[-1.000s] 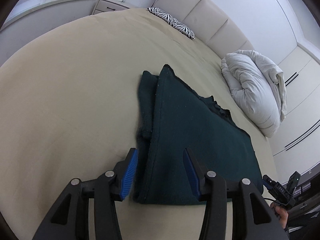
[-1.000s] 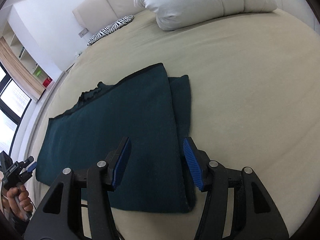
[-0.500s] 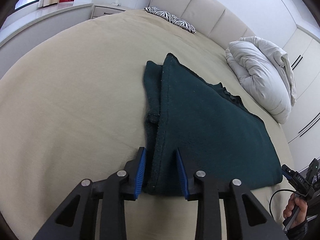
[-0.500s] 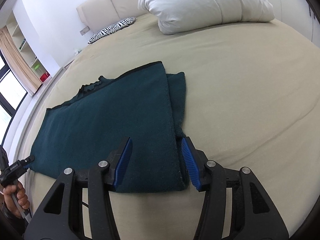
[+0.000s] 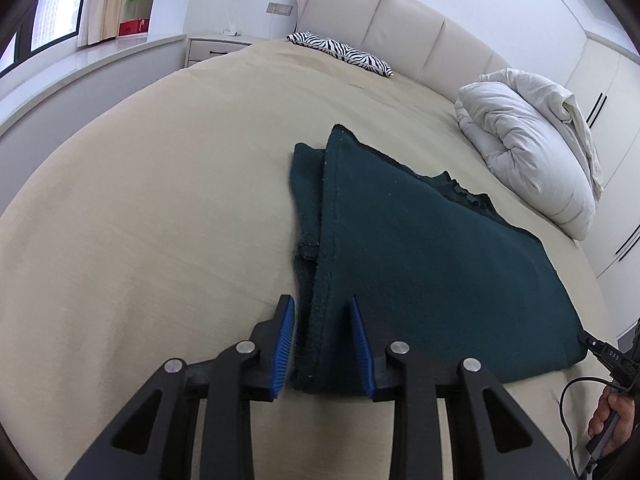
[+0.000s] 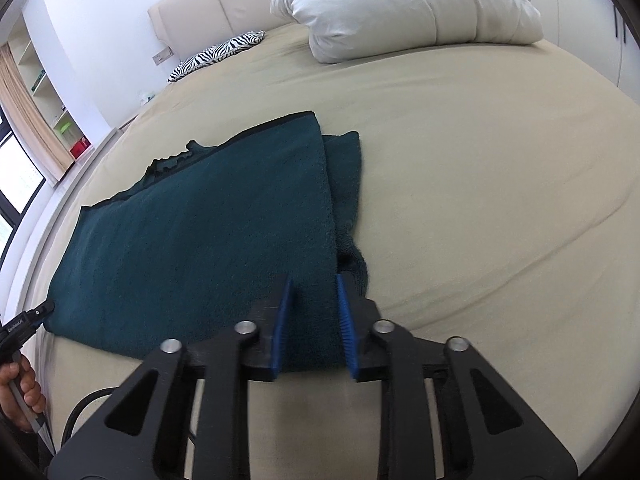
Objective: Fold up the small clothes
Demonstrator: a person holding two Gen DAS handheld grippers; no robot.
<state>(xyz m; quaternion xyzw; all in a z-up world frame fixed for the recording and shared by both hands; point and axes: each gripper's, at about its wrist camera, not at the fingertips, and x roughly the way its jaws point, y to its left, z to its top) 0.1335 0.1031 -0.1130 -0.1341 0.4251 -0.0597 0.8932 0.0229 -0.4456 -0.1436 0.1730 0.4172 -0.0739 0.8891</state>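
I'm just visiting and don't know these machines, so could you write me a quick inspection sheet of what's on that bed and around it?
Surface: beige bed sheet, smooth apart from faint creases.
Job's things: one dark green garment, lying flat, partly folded, a narrower layer showing along each side edge.
Clutter: white duvet bundled near the headboard; zebra pillow.
Claws: left claw and right claw have both just been closing on the garment's near corners; blue pads press the cloth.
Cables: a black cable loops below the person's hand.
Surroundings: padded headboard, nightstand, window shelf, wardrobe doors.
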